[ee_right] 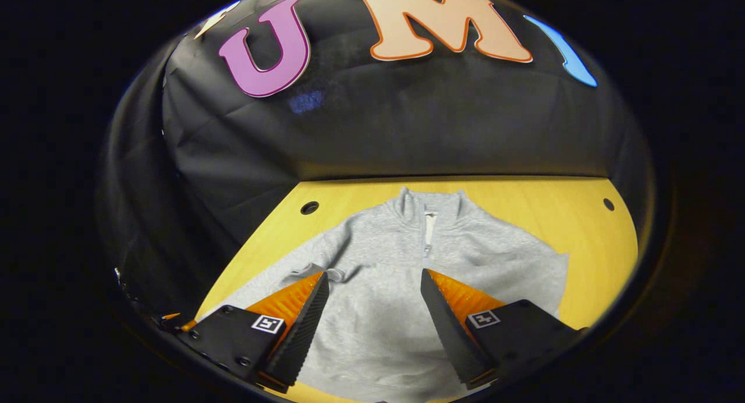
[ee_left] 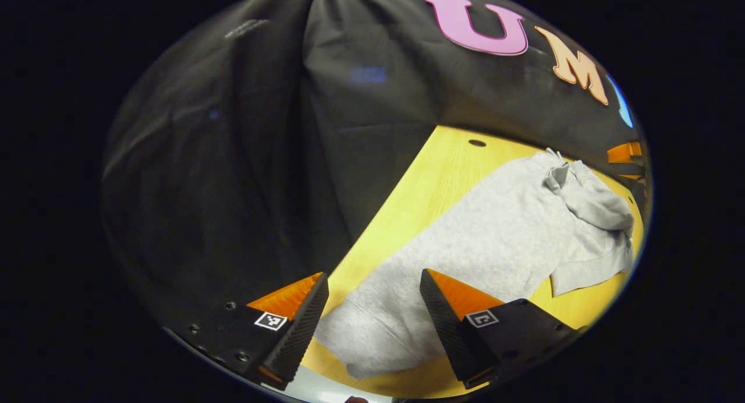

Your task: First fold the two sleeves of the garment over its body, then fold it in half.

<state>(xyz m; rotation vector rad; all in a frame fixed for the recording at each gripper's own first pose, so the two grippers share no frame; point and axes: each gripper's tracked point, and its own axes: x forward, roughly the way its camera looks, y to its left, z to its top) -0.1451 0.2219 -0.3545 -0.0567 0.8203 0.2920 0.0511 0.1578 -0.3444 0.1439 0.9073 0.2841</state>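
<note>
A light grey zip-neck sweatshirt (ee_right: 384, 257) lies face up on the yellow wooden table (ee_right: 524, 199), collar toward the booth's back wall. In the right gripper view my right gripper (ee_right: 372, 278) hovers open above the chest, its fingers apart with nothing between them. One sleeve (ee_right: 262, 289) runs out toward the lower left. In the left gripper view that sleeve (ee_left: 396, 298) stretches toward me, with its cuff (ee_left: 361, 350) near the table's front edge. My left gripper (ee_left: 372, 278) is open above the sleeve, not holding it. The far side of the sweatshirt (ee_left: 593, 211) looks bunched.
Black cloth walls close the table at the back and on the left. Round holes sit in the tabletop near the far corners (ee_right: 309, 207) (ee_right: 608, 204). Bare wood (ee_left: 442, 176) shows between the sleeve and the left wall.
</note>
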